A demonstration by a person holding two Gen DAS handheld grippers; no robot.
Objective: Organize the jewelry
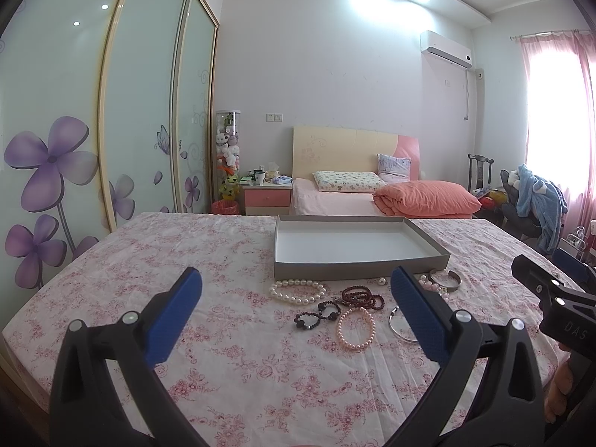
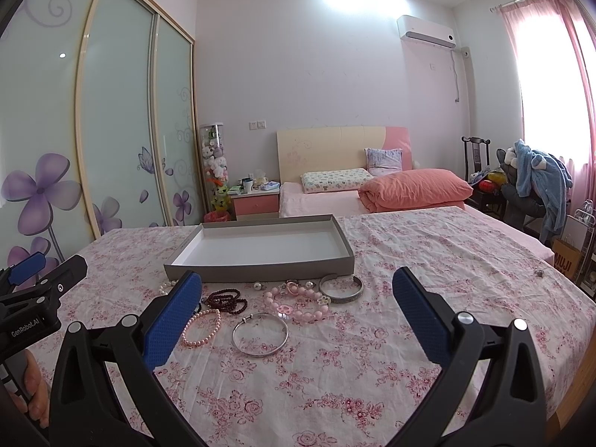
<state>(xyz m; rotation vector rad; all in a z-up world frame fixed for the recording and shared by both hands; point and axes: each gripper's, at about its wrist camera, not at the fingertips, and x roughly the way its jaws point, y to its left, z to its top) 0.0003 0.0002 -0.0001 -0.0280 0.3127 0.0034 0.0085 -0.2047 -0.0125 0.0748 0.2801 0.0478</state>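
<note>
An empty grey shallow box [image 1: 357,264] [image 2: 260,273] lies on the floral cloth. Bracelets lie in front of it: a white pearl bracelet [image 1: 297,291], a dark red bead bracelet [image 1: 362,296] [image 2: 226,300], a black bead bracelet [image 1: 317,314], a pink pearl bracelet [image 1: 355,329] [image 2: 202,327], a thin silver bangle [image 2: 260,334] [image 1: 400,326], a pale pink charm bracelet [image 2: 298,301] and a wide silver cuff [image 2: 341,288] [image 1: 445,281]. My left gripper [image 1: 296,316] is open, above the cloth, short of the bracelets. My right gripper [image 2: 298,316] is open too, nothing between its fingers.
The floral cloth [image 1: 242,365] covers a wide table. Beyond it stand a bed [image 1: 335,201] with a salmon quilt, a pink nightstand [image 1: 266,195], a wardrobe [image 1: 111,111] at left and a chair draped with blue clothes [image 2: 536,182] at right. A small trinket [image 2: 537,272] lies far right.
</note>
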